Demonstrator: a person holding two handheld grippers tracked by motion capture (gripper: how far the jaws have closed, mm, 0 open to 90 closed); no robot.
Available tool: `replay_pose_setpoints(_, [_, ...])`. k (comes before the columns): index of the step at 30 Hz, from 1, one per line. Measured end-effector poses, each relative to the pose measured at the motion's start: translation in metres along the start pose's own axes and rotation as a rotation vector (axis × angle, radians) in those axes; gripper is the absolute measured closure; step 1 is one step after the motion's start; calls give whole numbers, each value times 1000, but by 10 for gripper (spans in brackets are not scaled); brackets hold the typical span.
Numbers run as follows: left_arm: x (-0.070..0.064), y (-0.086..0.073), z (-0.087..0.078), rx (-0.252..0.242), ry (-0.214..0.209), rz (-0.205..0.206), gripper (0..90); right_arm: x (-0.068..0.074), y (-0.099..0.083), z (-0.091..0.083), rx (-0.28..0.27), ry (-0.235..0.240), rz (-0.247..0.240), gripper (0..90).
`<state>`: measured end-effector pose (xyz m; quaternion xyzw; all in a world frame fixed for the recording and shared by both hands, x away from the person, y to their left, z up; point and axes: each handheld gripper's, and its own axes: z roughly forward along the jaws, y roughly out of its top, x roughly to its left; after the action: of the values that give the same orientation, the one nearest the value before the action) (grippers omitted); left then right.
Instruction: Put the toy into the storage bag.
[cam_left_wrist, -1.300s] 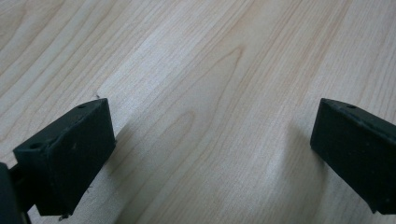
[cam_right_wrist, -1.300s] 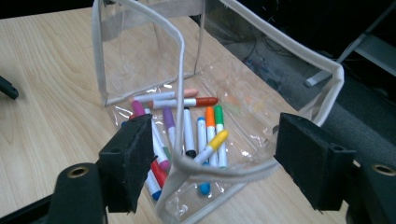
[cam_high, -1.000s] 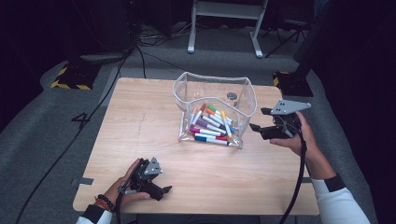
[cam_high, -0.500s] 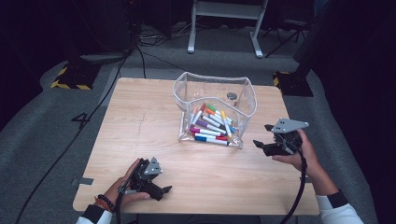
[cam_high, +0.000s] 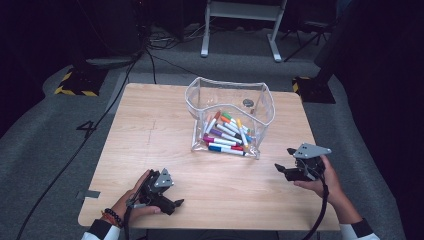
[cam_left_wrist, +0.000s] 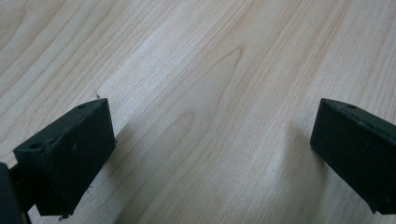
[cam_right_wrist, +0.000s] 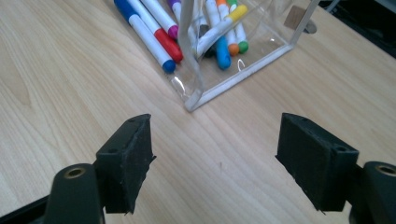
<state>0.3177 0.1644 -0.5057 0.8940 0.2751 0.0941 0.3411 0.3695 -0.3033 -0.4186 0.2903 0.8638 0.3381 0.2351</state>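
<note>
A clear plastic pouch (cam_high: 227, 95) stands open in the middle of the wooden table (cam_high: 150, 130), with several coloured markers (cam_high: 226, 137) lying inside. In the right gripper view the pouch corner (cam_right_wrist: 196, 100) and markers (cam_right_wrist: 154, 39) lie just ahead of the jaws. My right gripper (cam_high: 286, 169) is open, low over the table to the right of the pouch, with nothing in it (cam_right_wrist: 215, 163). My left gripper (cam_high: 172, 204) rests near the table's front left edge, open and empty; bare wood shows between its jaws (cam_left_wrist: 210, 154).
A small dark round piece (cam_high: 247, 103) sits at the pouch's back wall. Cables (cam_high: 100, 125) run across the grey floor to the left. A white stand's legs (cam_high: 240, 30) are behind the table. Bare wood lies left of the pouch.
My right gripper has come down and back from beside the pouch's right side toward the table's front right. The left gripper has stayed in place.
</note>
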Motion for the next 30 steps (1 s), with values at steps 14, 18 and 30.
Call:
replay_pose_setpoints(14, [0, 0, 0, 1, 0, 1, 1, 3, -52, 8, 62, 24, 38, 244])
replay_pose_setpoints(18, [0, 0, 0, 0, 0, 0, 1, 4, -64, 9, 82, 31, 55, 226])
replay_pose_setpoints(30, [0, 0, 0, 1, 0, -1, 1, 5, -97, 7, 63, 54, 161, 221])
